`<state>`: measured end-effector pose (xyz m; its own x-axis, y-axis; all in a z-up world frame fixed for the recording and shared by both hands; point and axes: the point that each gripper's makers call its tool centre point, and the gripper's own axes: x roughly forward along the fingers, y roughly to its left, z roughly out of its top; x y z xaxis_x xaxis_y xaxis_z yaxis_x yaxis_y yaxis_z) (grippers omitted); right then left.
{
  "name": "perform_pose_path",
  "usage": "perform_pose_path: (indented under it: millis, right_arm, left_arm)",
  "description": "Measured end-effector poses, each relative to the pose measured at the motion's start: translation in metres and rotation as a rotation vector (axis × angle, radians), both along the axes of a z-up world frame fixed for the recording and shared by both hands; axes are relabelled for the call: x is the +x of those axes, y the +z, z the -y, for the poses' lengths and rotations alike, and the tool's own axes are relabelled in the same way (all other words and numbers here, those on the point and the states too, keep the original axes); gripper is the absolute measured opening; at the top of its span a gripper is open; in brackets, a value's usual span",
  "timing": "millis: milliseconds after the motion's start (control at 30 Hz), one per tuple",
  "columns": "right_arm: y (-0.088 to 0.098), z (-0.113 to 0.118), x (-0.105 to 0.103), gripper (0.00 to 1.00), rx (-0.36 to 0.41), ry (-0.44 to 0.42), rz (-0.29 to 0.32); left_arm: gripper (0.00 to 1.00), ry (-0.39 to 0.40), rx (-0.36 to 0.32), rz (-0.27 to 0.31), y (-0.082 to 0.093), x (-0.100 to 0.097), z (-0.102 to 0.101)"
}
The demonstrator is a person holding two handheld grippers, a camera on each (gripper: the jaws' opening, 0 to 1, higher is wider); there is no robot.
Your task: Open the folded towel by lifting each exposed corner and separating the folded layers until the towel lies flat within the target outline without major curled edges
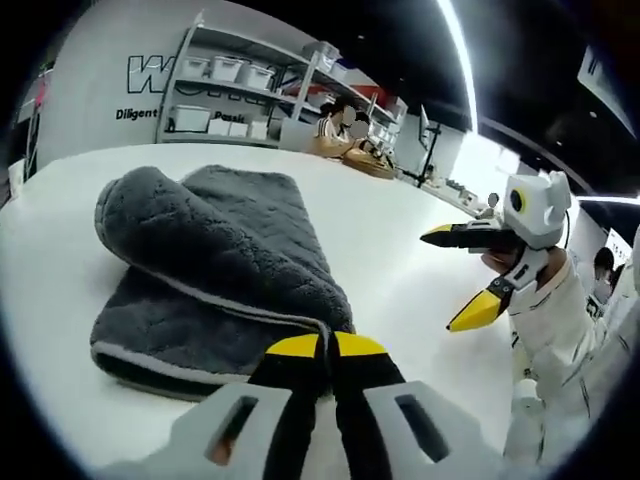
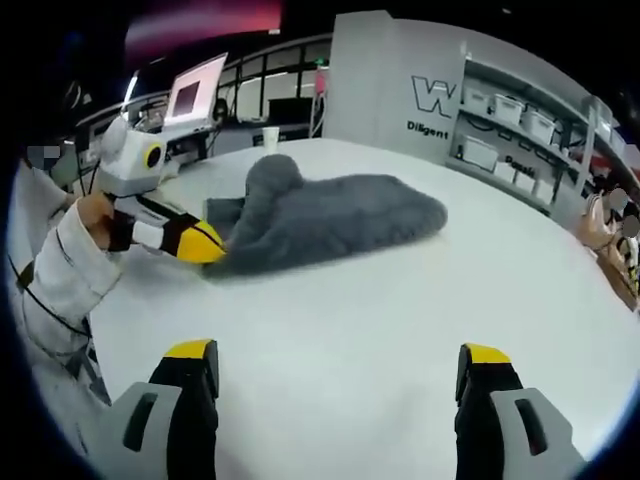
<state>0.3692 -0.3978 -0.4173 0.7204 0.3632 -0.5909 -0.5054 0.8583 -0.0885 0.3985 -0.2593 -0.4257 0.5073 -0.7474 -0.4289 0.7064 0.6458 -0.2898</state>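
A dark grey folded towel lies bunched on the white table, one fold rolled up over the rest. My left gripper is shut on the towel's near hemmed corner. In the right gripper view the same left gripper, held by a white-sleeved hand, pinches the towel at its left end. My right gripper stands wide open above bare table, well short of the towel. The left gripper view shows that right gripper off to the right, open and holding nothing.
Shelves with white bins stand behind the table, and a person sits at a desk beyond. A screen and a white cup are past the table's far edge. White table surface spreads between my right gripper and the towel.
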Motion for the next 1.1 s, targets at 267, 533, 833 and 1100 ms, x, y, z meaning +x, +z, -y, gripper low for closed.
perform_pose_path:
  millis: [267, 533, 833, 1100]
  right_arm:
    - [0.001, 0.002, 0.000, 0.98, -0.005, -0.005, 0.002]
    - [0.001, 0.001, 0.000, 0.98, -0.008, -0.001, -0.001]
    - [0.002, 0.001, 0.001, 0.98, -0.009, -0.003, 0.000]
    - [0.004, -0.011, 0.001, 0.97, -0.001, 0.019, 0.006]
  left_arm:
    - [0.04, -0.003, -0.021, -0.005, 0.002, 0.000, 0.002]
    - [0.09, 0.011, -0.033, -0.002, 0.010, -0.004, -0.002]
    - [0.30, 0.102, -0.069, 0.041, 0.037, -0.001, -0.026]
    - [0.51, 0.165, -0.077, 0.063, 0.054, -0.001, -0.053]
